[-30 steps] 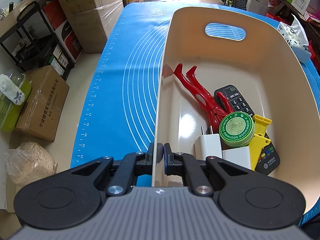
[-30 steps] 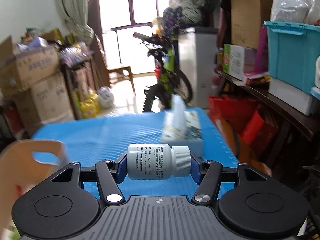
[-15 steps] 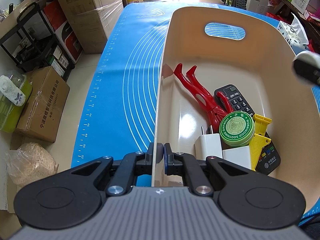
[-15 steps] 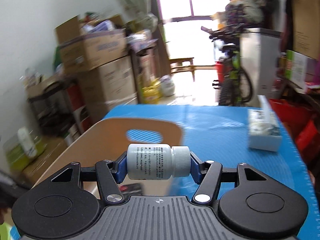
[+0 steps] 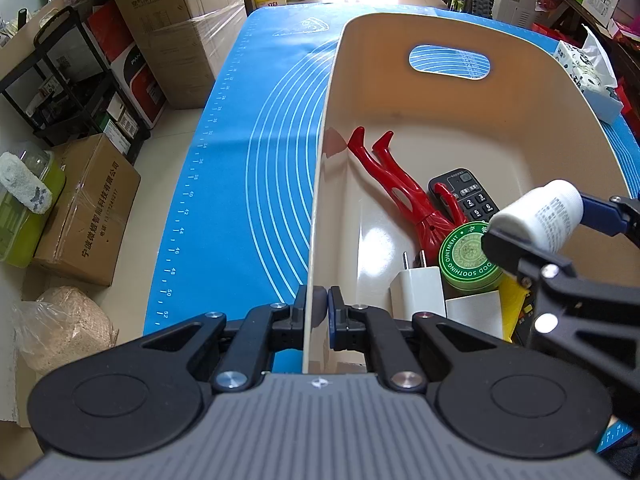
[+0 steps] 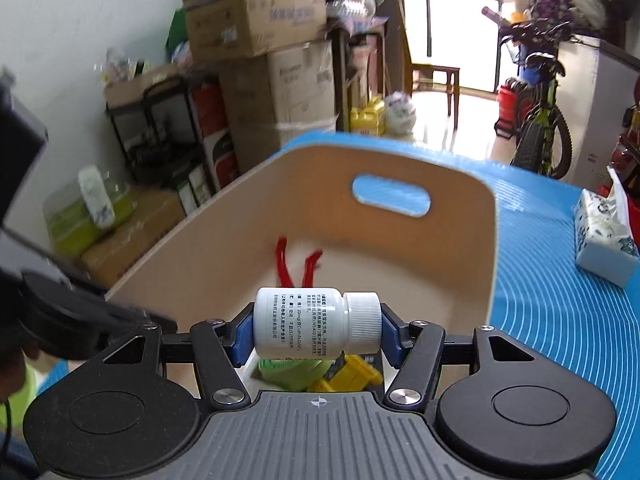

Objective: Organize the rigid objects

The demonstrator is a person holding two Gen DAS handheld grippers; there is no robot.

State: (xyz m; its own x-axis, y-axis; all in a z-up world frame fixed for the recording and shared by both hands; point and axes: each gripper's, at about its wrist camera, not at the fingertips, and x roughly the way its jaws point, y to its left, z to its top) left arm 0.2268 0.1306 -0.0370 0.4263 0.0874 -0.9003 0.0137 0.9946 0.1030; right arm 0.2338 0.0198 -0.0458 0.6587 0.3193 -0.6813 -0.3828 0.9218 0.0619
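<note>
Right gripper [image 6: 318, 330], jaws clamping the white pill bottle [image 6: 316, 328] sideways above the beige bin [image 5: 440, 128], left gripper [image 5: 319, 312] pinching its wall — release high and it could bounce off the green tin [image 5: 468, 258].

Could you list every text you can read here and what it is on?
"SOOTHING OINTMENT": green tin lid.
"1", "2", "3", "6": remote keys.
"42", "44", "46", "48", "50", "52": blue mat ruler.
White bottle label: too small to read.
Cardboard box print: Chinese, too small to read surely.
</note>
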